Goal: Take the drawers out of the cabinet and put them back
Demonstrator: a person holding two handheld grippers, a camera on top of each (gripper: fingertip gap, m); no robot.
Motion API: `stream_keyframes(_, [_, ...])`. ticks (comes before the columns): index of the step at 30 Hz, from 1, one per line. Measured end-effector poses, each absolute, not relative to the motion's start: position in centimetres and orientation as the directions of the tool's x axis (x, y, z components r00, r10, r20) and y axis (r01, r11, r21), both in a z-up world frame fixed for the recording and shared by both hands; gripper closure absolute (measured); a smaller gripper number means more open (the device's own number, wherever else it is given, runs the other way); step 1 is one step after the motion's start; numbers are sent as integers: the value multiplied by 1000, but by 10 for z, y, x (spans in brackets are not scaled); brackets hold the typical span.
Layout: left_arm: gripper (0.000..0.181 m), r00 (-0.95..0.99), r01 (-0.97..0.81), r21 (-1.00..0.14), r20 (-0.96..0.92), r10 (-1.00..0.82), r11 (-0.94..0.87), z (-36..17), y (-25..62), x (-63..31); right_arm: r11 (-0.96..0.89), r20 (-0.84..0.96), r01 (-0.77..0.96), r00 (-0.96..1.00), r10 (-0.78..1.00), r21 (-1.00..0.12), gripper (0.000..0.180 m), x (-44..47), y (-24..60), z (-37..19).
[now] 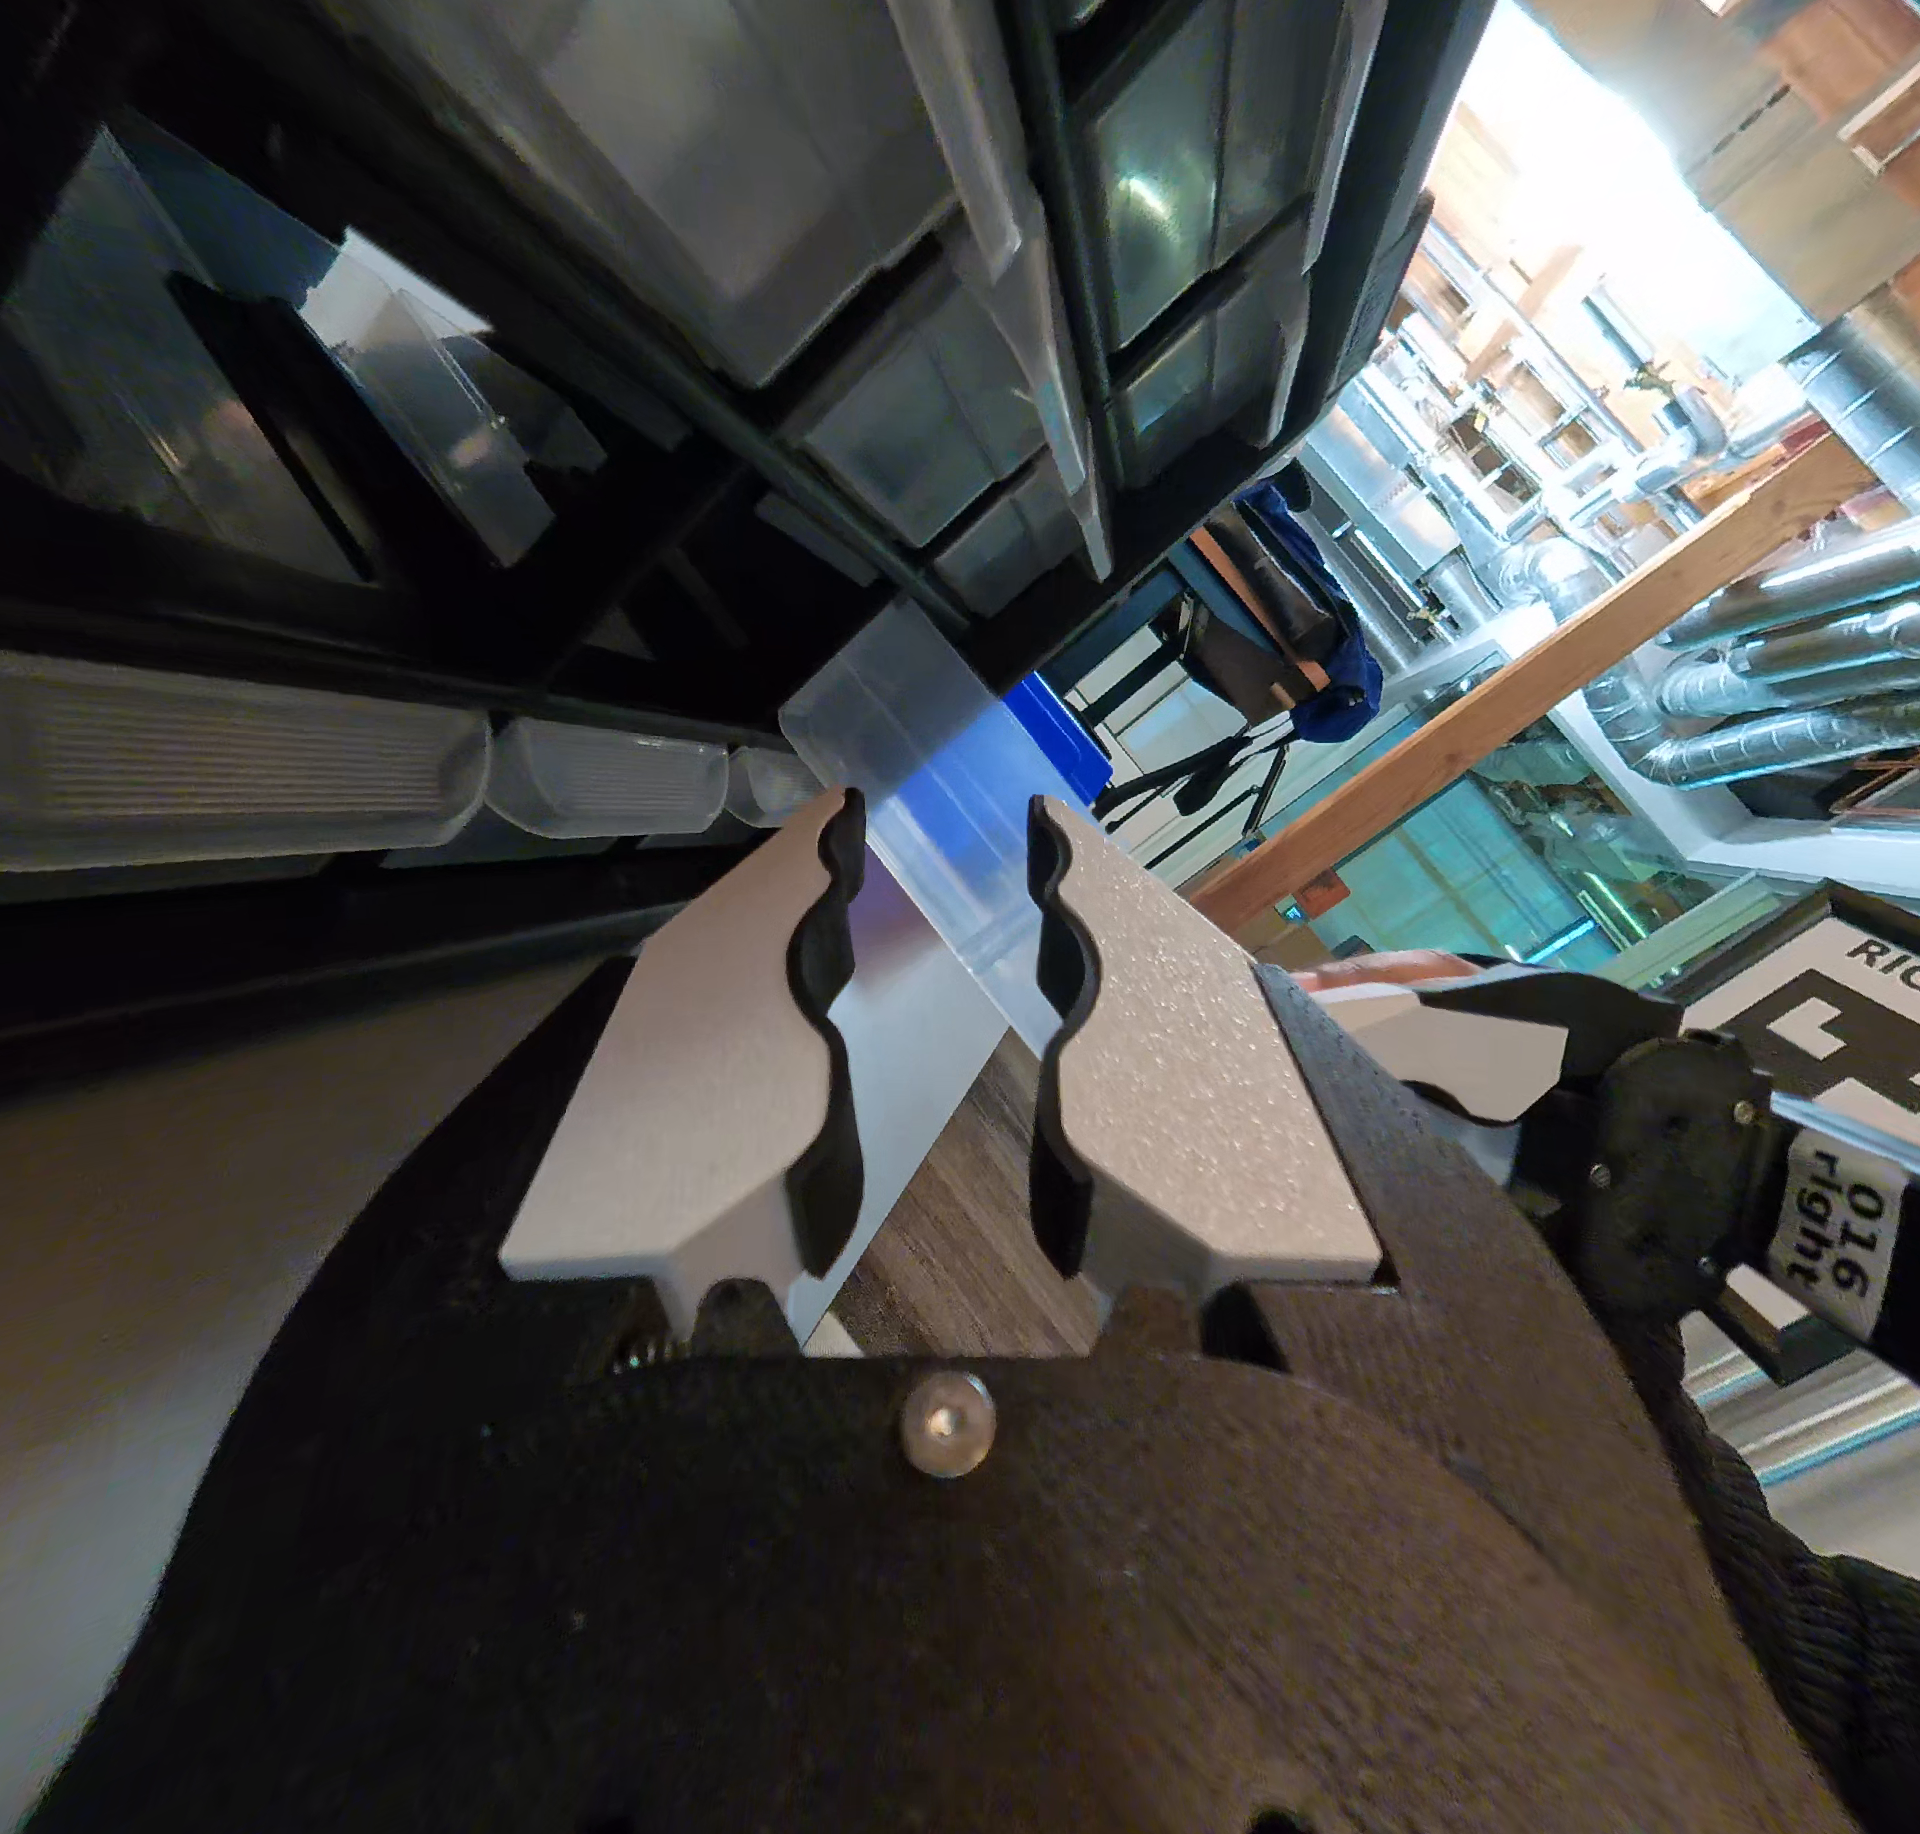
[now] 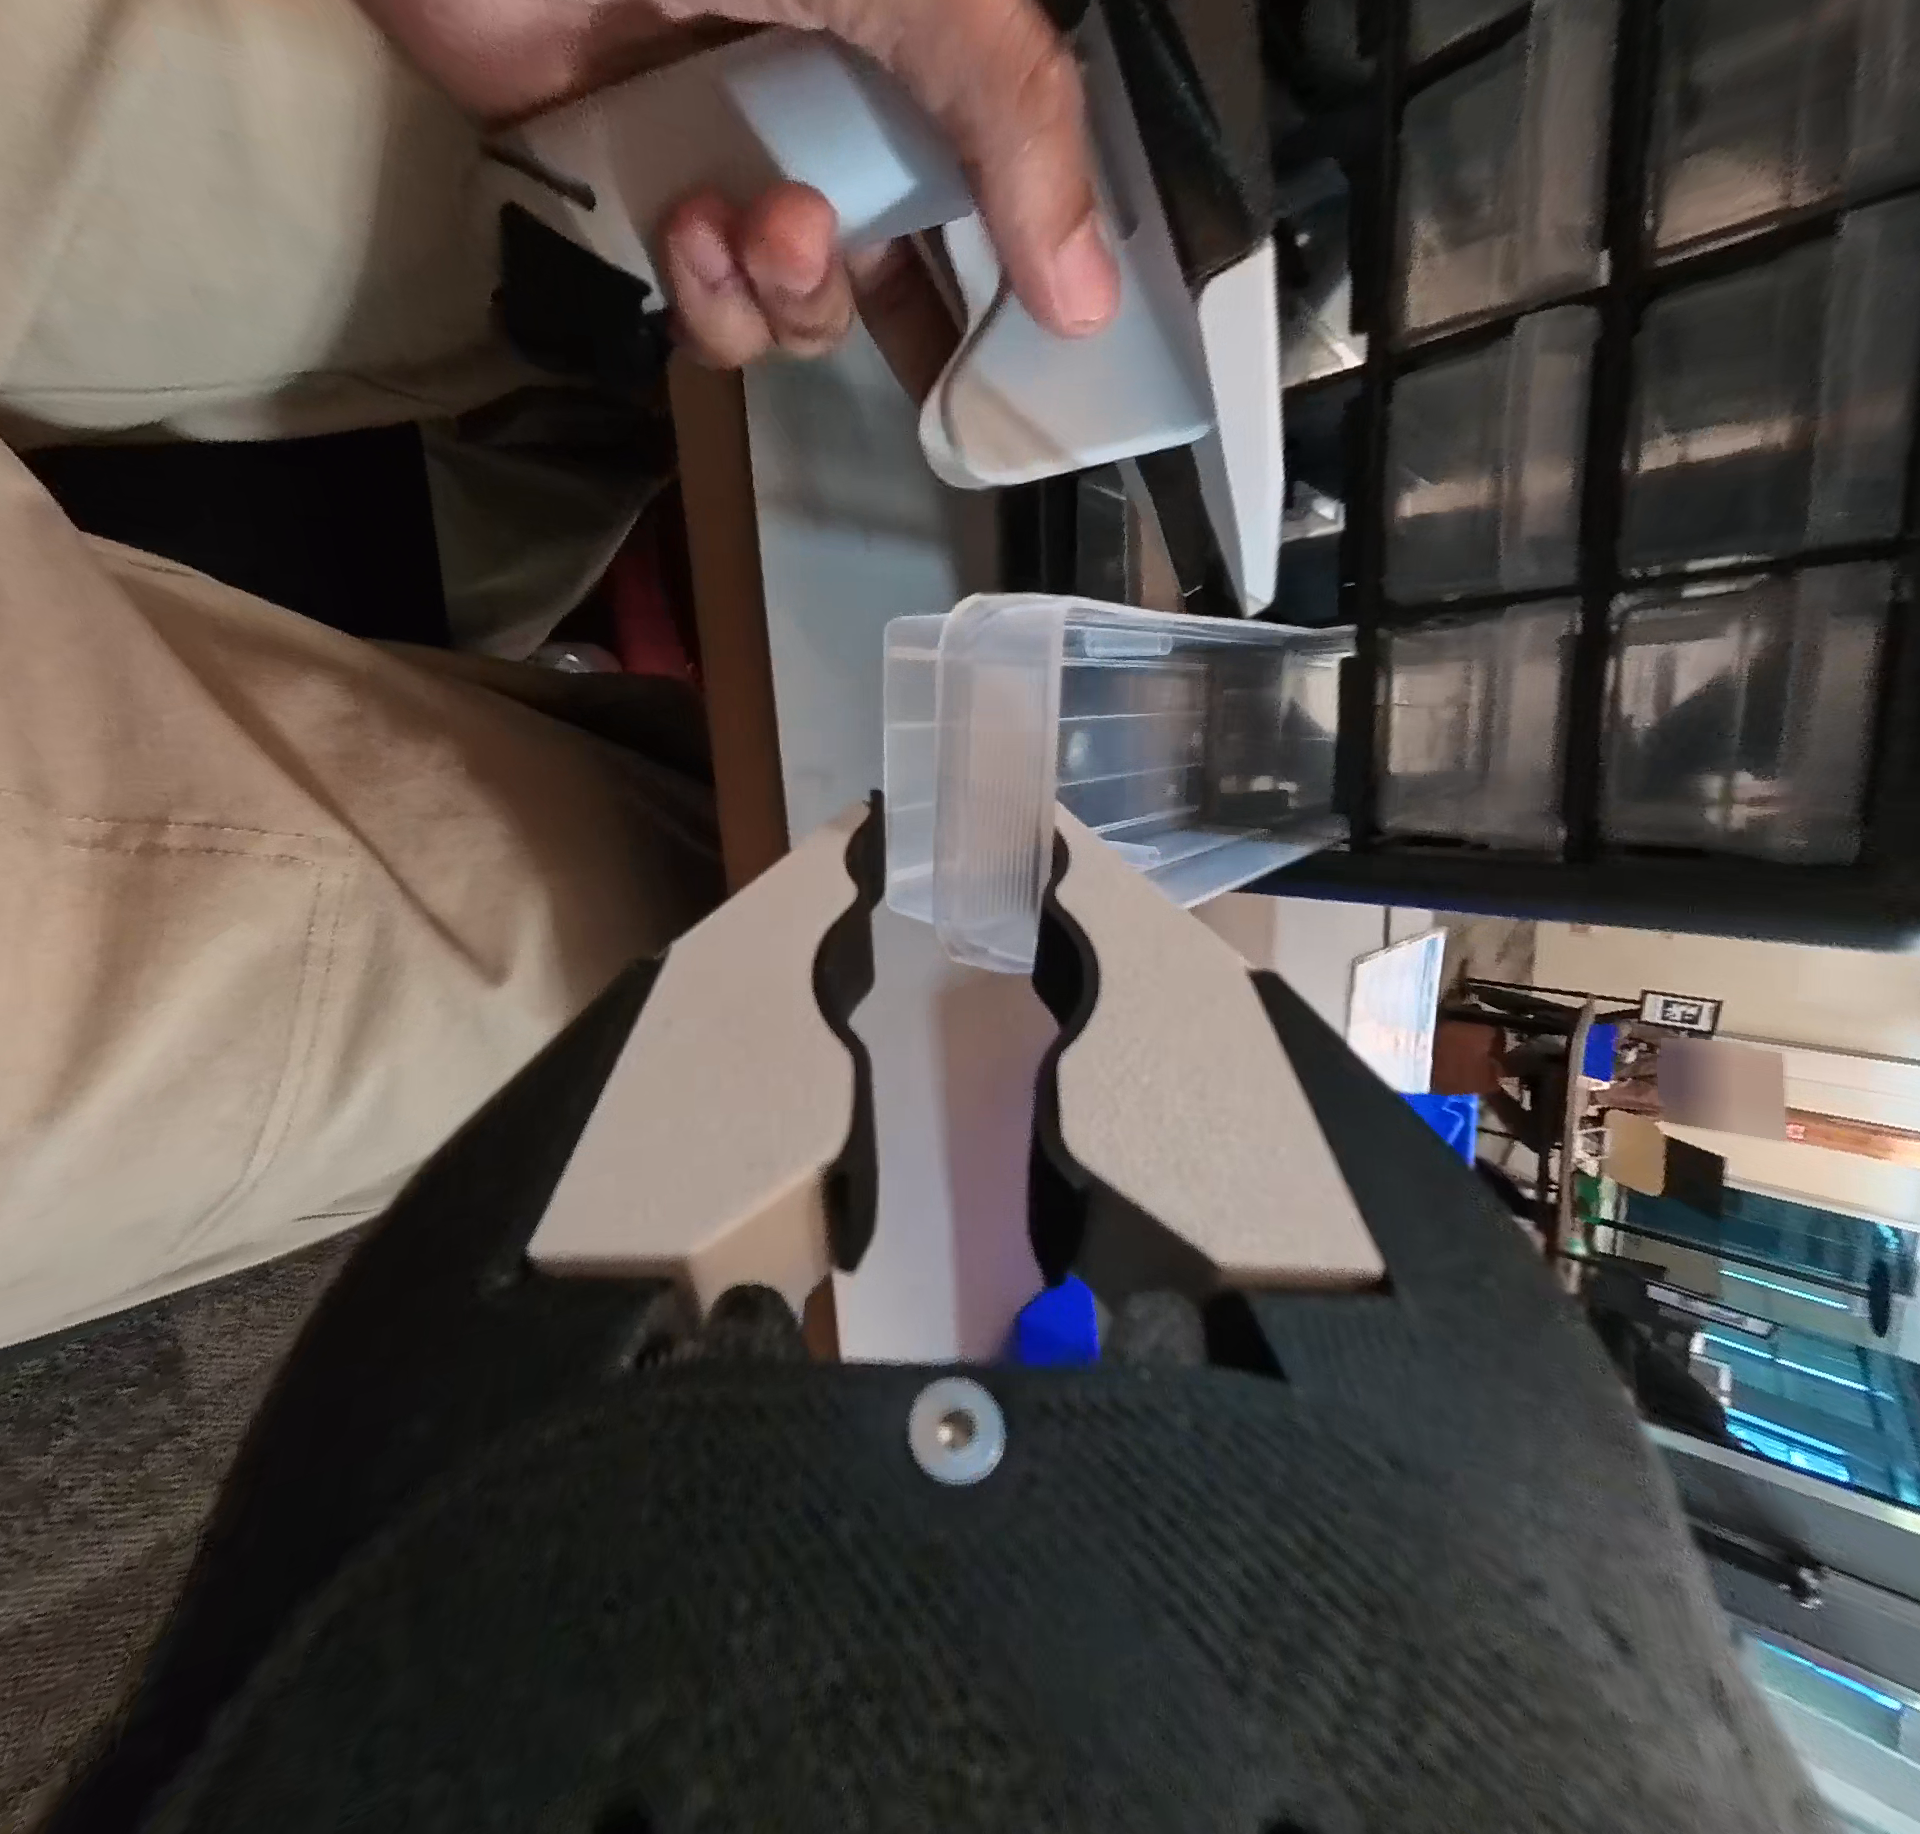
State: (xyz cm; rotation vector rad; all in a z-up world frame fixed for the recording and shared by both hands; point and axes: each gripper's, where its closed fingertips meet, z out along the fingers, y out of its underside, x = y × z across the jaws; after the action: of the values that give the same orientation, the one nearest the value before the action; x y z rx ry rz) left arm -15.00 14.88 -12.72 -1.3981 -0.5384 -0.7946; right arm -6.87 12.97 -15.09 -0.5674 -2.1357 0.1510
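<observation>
A black cabinet (image 2: 1621, 496) holds a grid of translucent drawers. One clear drawer (image 2: 1143, 735) sticks halfway out of a slot on the cabinet's edge row. My right gripper (image 2: 966, 828) is shut on this drawer's ribbed front handle. In the left wrist view the same clear drawer (image 1: 904, 735) comes out of the cabinet (image 1: 644, 257) and one of its thin walls runs between my fingers. My left gripper (image 1: 945, 818) is open, with its jaws apart around that wall. The left gripper also shows in the right wrist view (image 2: 1236, 496), held by a hand (image 2: 935, 122), its tip at the drawer's rim.
Closed drawers (image 1: 914, 413) fill the slots around the open one. The person's beige trousers (image 2: 260, 745) are close on the left. The right gripper's body (image 1: 1662, 1140) shows at the right of the left wrist view. A workshop with a wooden beam (image 1: 1558, 672) and pipes lies behind.
</observation>
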Motion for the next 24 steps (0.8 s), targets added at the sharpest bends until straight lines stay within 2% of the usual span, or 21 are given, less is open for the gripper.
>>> stream_keyframes(1, [152, 635, 763, -646, 754, -170, -17, -128, 149, -150, 895, 752, 335, -497, 434, -295, 155, -69, 130, -153])
stream_keyframes(5, [151, 612, 779, -626, 772, -172, -33, -131, 150, -149, 899, 767, 320, -481, 425, -298, 154, -71, 131, -157])
stream_keyframes(16, [151, 600, 788, -614, 782, -170, -44, -134, 151, -147, 744, 554, 358, -503, 663, -564, 139, -62, 122, -146])
stream_keyframes(18, [151, 595, 791, -610, 785, -171, -45, -134, 151, -147, 745, 556, 364, -502, 662, -559, 144, -62, 122, -147])
stream_keyframes(22, [151, 590, 795, -605, 788, -173, -47, -134, 152, -148, 800, 620, 364, -506, 600, -476, 148, -64, 126, -157])
stream_keyframes(24, [151, 590, 795, -605, 789, -173, -47, -134, 152, -147, 829, 651, 360, -513, 559, -429, 156, -66, 125, -162])
